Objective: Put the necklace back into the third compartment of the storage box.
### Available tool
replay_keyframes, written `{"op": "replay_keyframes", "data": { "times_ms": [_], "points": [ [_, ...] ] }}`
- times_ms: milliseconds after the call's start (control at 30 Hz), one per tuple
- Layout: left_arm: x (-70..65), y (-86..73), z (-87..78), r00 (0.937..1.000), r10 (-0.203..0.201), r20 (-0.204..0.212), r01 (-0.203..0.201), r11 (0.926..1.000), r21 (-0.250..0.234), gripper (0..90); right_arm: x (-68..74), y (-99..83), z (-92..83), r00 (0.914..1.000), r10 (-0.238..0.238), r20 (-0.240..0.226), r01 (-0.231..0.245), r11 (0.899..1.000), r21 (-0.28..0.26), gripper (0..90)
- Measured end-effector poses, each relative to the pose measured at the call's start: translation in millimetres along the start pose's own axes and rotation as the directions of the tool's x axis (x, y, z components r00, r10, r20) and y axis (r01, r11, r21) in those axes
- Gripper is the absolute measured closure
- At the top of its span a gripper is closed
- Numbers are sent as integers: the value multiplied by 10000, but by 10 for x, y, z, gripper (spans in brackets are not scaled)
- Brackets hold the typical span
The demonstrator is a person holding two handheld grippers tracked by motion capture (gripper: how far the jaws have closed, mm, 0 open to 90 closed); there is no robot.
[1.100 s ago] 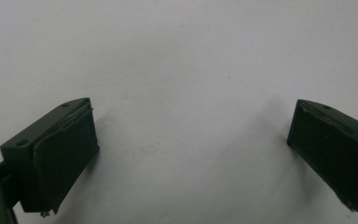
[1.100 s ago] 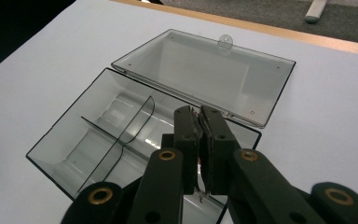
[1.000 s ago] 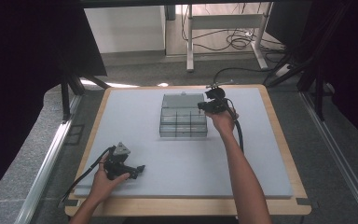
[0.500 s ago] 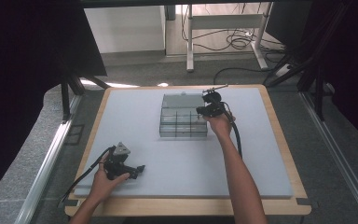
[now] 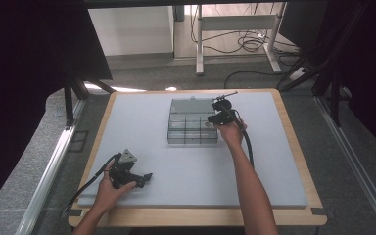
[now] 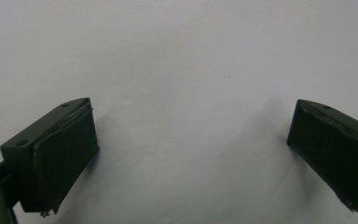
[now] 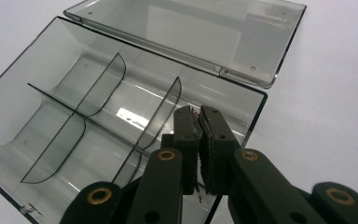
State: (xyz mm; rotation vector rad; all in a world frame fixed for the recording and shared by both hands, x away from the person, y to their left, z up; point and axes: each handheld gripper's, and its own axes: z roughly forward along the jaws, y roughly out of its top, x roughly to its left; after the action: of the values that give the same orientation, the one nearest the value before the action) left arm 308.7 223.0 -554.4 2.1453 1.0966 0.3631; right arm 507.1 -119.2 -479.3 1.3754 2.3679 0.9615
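Pressed together with something thin and small pinched between their tips, too tiny to identify, the jaws of the right gripper [image 7: 199, 122] hang over the far right compartment of a clear plastic organizer box [image 7: 51, 102], whose curved dividers split it into compartments and whose hinged lid [image 7: 191, 32] lies flat open behind it. In the high view the right gripper [image 5: 214, 117] sits at the right edge of the box [image 5: 192, 128], just above the centre of the frame, on the pale grey mat covering the desk [image 5: 293, 147]. At the lower left of that frame the left gripper [image 5: 144, 180] rests in the person's hand near the front edge of the desk; in its own view its jaws stand wide apart with nothing between them over the bare grey surface.
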Motion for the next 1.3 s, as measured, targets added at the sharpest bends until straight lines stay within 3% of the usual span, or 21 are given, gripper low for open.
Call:
{"op": "replay_keyframes", "data": {
  "times_ms": [67,367,533,667,833,1100,1300],
  "points": [
    [0,0,0,10000,0,-4,0,10000,-2,10,-3,-5,5,10000,0,-18,0,10000,43,840],
    [0,0,1,10000,-1,-5,1,10000,1,10,6,-15,-46,9999,-158,-39,158,9998,-115,660],
    [0,0,1,10000,-3,-5,3,10000,1,10,11,-49,-166,9993,-55,-357,42,9994,-357,552],
    [0,0,1,10000,-5,-6,5,10000,-1,10,36,-116,-282,9974,-333,-636,303,9984,-476,476],
    [0,0,0,10000,3,-4,-3,10000,1,10,72,-295,-457,9946,-635,-822,574,9956,-747,404],
    [-1,0,1,10000,-3,-9,3,10000,-2,10,42,-639,-798,9911,-1019,-854,913,9886,-1199,388],
    [-1,0,2,10000,-6,-11,6,10000,-11,10,-31,-913,-1046,9911,-1036,-834,904,9847,-1488,373]
  ]
}}
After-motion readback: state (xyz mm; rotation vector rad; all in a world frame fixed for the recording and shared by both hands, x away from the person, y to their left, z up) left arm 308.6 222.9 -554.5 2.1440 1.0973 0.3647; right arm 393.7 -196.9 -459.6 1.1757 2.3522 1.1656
